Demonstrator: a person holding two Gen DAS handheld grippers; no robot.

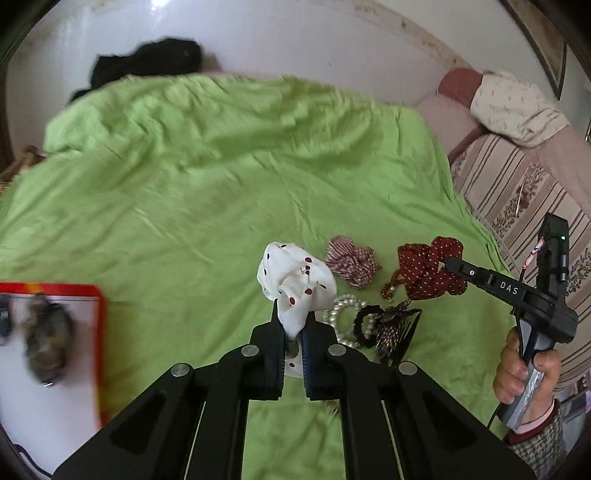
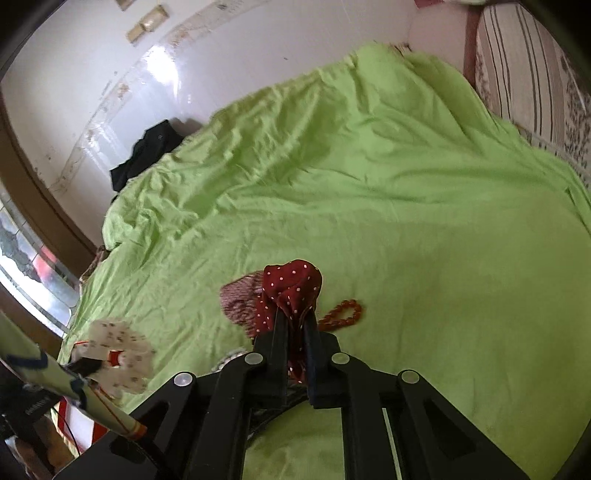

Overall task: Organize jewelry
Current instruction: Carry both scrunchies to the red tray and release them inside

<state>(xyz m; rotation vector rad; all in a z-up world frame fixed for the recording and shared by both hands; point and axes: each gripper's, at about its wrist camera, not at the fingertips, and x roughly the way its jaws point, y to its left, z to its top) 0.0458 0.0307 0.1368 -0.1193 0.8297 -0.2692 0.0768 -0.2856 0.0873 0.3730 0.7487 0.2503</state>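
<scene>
You hold 2 scrunchies clear of the sheet [image 1: 221, 177], presumably for sorting: left gripper [image 1: 293, 321] pinches the white one [image 1: 295, 280], right gripper [image 2: 295, 325] the red [image 2: 291, 291].

Bright daylight, wall [image 1: 258, 33] glare, motion blur, dark fisheye corners.

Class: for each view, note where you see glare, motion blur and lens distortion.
Left wrist view: glare on the wall, blur on the red-edged tray, fisheye-curved edges. Right wrist view: glare streak on the wall, the white scrunchie smeared, the red scrunchie fairly sharp.
</scene>
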